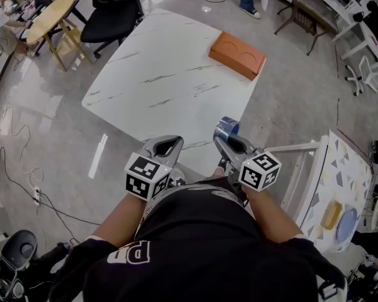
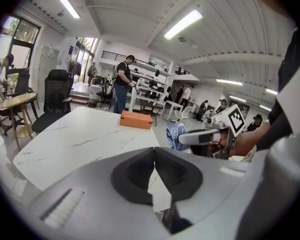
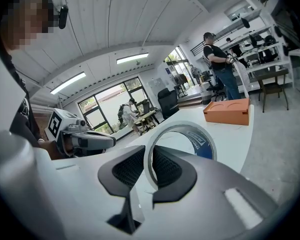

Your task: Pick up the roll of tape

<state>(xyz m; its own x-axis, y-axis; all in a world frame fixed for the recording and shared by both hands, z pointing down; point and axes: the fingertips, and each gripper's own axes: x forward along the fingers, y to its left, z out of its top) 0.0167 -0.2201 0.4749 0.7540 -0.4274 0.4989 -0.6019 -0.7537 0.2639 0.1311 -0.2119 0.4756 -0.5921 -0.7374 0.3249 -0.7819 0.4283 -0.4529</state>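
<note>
Blue tape roll (image 3: 202,145) upright, rim pinched in right hand-held gripper (image 3: 148,156); left hand-held gripper (image 2: 154,156) closed empty

White table (image 1: 164,87) with grey marble veining stands on a glossy grey floor (image 1: 44,137). An orange box (image 1: 237,55) with two round recesses in its top lies near the table's far right corner.

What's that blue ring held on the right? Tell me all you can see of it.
A roll of blue tape with white print outside and a pale inner core, hollow through the middle. It stands on edge, its wall pinched between the jaws of the right tool, which holds it in the air by the edge of the white marble-look table. Nothing else touches it.
</note>
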